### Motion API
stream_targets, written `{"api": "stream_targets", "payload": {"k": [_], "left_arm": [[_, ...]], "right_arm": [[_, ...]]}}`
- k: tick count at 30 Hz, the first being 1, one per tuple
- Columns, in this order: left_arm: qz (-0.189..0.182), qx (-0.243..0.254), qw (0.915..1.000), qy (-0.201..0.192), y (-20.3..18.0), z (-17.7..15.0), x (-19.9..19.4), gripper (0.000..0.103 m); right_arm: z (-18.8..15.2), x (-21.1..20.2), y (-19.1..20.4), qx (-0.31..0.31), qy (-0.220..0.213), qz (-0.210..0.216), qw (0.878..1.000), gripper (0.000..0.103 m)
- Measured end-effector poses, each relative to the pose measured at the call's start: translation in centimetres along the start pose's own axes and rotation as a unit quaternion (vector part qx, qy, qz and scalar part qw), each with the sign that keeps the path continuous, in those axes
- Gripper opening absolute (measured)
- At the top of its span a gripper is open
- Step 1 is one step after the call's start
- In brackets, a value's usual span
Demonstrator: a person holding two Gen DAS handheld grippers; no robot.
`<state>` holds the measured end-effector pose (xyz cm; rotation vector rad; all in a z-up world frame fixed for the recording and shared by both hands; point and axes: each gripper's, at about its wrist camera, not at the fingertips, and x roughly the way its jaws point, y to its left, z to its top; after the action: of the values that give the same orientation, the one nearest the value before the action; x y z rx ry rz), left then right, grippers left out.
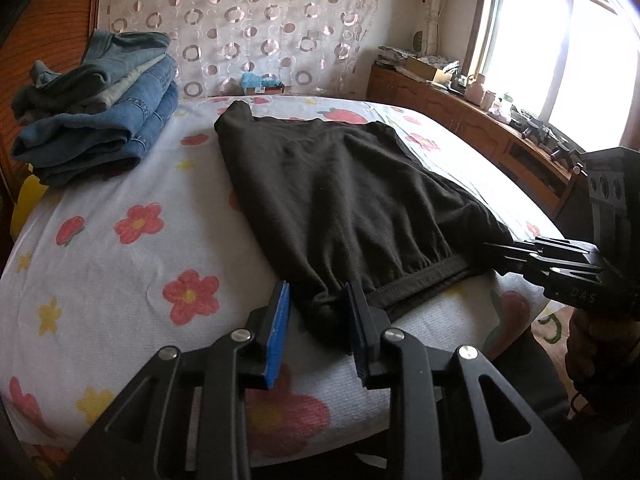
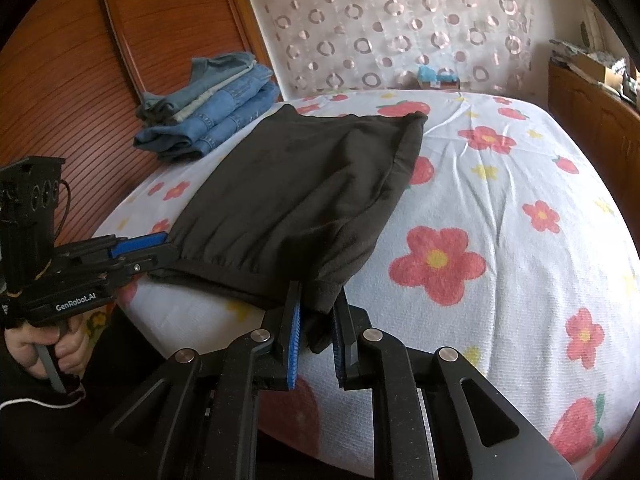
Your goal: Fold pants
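Observation:
Dark brown pants [image 1: 340, 200] lie folded on the flowered bed sheet [image 1: 120, 248], waistband at the near edge. My left gripper [image 1: 318, 308] has the near left corner of the pants between its blue pads. It also shows in the right wrist view [image 2: 160, 246] at the waistband's left end. My right gripper [image 2: 318, 312] has the near right corner of the pants [image 2: 300, 184] between its pads, with cloth hanging down in the gap. It shows at the right in the left wrist view [image 1: 492, 250].
A stack of folded blue jeans [image 1: 100, 112] lies at the back left of the bed, by the wooden headboard [image 2: 80, 60]. A wooden cabinet [image 1: 460, 120] with clutter runs under the window on the right. A patterned curtain [image 1: 248, 20] hangs behind.

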<state>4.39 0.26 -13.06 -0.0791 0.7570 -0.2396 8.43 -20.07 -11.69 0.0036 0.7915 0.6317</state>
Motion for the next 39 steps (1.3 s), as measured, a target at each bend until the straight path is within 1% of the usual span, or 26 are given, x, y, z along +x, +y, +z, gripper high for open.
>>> {"api": "stream_targets", "payload": {"k": [5, 6, 7, 9, 13, 24, 31, 34, 39], "left_arm": [[0.003, 0.005, 1.0000, -0.001, -0.1, 0.0, 0.0, 0.027], [-0.002, 0.008, 1.0000, 0.001, 0.0, 0.0, 0.0, 0.025], [-0.015, 0.004, 0.9999, 0.004, 0.1, 0.1, 0.0, 0.016], [-0.033, -0.013, 0.9993, 0.007, 0.5, 0.1, 0.0, 0.014], [-0.043, -0.024, 0.9988, 0.003, 0.7, 0.2, -0.6, 0.010], [-0.066, -0.010, 0.9965, -0.051, -0.7, 1.9, -5.2, 0.009], [-0.080, 0.003, 0.9949, -0.062, -1.7, 2.4, -6.7, 0.009], [-0.088, 0.005, 0.9934, -0.072, -1.9, 2.8, -7.8, 0.009], [-0.090, 0.013, 0.9922, -0.085, -2.4, 3.3, -8.6, 0.009]], "right_arm": [[-0.1, -0.1, -0.1, 0.000, -0.002, 0.002, 1.000, 0.011], [-0.1, -0.1, -0.1, 0.001, -0.002, 0.002, 1.000, 0.011], [-0.1, -0.1, -0.1, 0.001, -0.002, 0.002, 1.000, 0.010], [-0.1, -0.2, -0.1, 0.001, -0.003, 0.001, 1.000, 0.010], [0.1, -1.3, 0.2, 0.000, -0.023, 0.006, 1.000, 0.009], [1.5, -5.3, 1.7, -0.013, -0.060, 0.018, 0.998, 0.010], [1.5, -7.0, 2.2, -0.008, -0.071, 0.028, 0.997, 0.010], [1.6, -7.8, 2.2, -0.007, -0.078, 0.031, 0.996, 0.009], [2.1, -8.3, 2.3, -0.010, -0.089, 0.030, 0.996, 0.009]]}}
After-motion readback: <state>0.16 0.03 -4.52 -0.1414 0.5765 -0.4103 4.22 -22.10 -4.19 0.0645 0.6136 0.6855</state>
